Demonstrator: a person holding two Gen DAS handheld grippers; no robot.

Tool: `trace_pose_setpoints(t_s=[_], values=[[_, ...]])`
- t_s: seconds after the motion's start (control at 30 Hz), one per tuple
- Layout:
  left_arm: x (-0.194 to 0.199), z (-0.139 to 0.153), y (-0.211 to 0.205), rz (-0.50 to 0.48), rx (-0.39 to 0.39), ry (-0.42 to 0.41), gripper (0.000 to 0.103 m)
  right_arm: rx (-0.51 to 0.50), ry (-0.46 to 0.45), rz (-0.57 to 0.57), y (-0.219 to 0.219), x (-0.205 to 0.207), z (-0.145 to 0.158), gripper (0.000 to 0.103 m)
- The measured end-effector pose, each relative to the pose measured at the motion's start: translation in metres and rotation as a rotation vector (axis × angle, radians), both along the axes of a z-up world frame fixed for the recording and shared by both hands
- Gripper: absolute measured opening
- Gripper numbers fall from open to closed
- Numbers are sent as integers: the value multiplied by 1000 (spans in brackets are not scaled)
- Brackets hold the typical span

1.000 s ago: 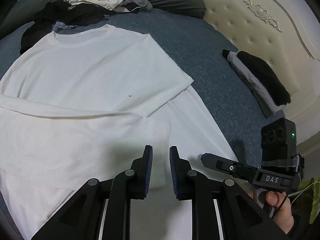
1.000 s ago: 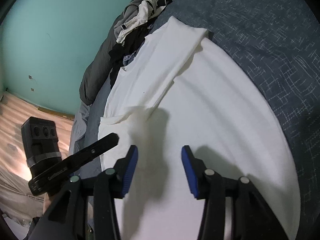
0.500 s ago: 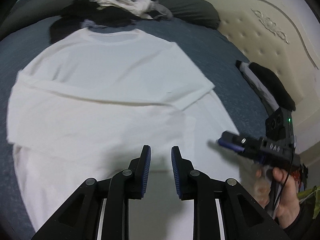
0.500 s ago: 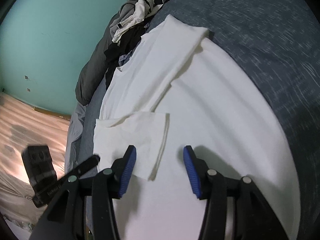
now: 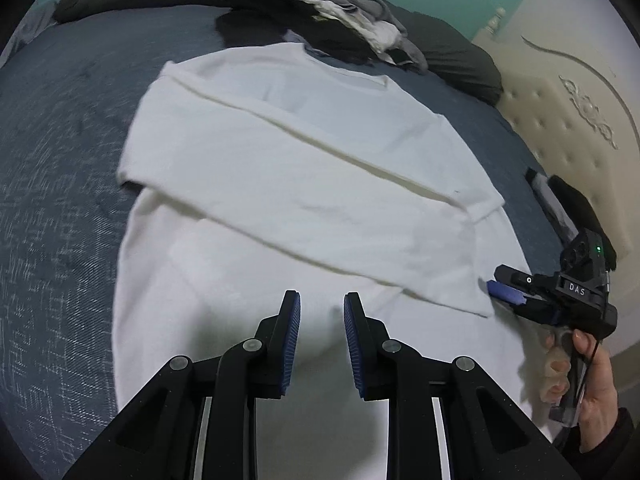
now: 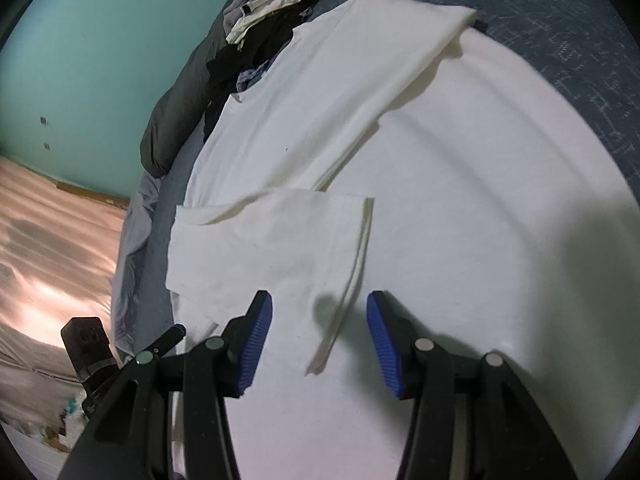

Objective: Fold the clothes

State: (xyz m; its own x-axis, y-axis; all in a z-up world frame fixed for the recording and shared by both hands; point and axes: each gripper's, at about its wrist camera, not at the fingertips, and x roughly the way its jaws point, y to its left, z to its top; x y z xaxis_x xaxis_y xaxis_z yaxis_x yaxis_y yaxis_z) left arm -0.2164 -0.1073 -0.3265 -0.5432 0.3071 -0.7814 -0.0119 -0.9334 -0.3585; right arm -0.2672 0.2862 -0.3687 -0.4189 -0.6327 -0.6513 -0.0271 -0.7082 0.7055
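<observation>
Two sleeves look folded in across the white long-sleeved cotton shirt (image 5: 304, 184), which lies flat on the dark blue speckled bed (image 5: 60, 168), collar at the far end next to a messy pile of dark and grey clothes (image 5: 344, 28). Left gripper (image 5: 318, 312) hovers over the near hem, jaws a little apart with nothing between them. Right gripper (image 6: 318, 316) has its jaws released wider, right above the loose cuff of the folded sleeve (image 6: 276, 248), not pinching it as far as I can see. My worry: that cuff isn't pinned by anything, so grabbing the hem and lifting could drag it askew. There's also a folded black and grey garment (image 5: 560, 204) by the cream tufted headboard (image 5: 568, 120).
</observation>
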Motion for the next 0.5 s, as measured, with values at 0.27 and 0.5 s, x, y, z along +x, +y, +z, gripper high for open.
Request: trace_pose_setpoints(t_s=[0.27, 0.5], values=[[2, -8, -18, 38, 32, 4, 25, 34, 27, 14, -10, 0, -2, 6], [5, 5, -33, 72, 33, 43, 26, 2, 113, 0, -8, 8, 19, 2]])
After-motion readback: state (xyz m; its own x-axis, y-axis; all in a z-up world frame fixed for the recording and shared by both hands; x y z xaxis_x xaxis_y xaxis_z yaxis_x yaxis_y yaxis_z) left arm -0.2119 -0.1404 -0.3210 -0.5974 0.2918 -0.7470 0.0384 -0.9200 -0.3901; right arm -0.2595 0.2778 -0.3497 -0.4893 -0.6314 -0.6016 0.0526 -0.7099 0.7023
